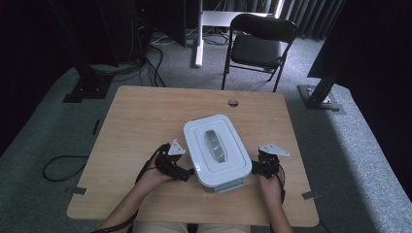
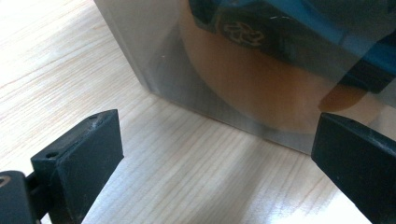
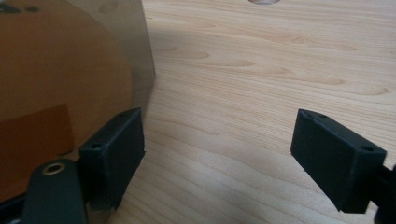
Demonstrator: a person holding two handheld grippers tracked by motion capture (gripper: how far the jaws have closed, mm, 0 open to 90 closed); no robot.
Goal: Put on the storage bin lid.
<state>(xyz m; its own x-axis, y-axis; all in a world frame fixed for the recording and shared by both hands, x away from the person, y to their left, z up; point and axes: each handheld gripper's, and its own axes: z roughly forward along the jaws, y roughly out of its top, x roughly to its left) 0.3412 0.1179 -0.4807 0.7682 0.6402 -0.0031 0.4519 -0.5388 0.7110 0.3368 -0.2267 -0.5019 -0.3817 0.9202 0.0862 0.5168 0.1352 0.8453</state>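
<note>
The left gripper (image 1: 187, 173) and right gripper (image 1: 256, 169), both gaping and empty, flank the lidded plastic storage box (image 1: 216, 148) near the table's (image 1: 141, 111) front edge. Best to close squarely on its lower walls together.

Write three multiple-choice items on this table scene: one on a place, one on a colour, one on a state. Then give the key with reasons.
1. Where does the translucent plastic storage box with the white lid stand?
A. on the black folding chair
B. on the light wooden table, between the two claws
C. on the grey carpet

2. What colour is the box's lid?
A. white
B. red
C. green

3. How do the jaws of the right claw stand?
A. shut on the lid
C. shut on a cable
B. open, over bare wood

Key: 1 B, the high view shows the left claw and right claw flanking it; 2 A, it looks white from above; 3 B, the right gripper view shows wood between them.
</note>
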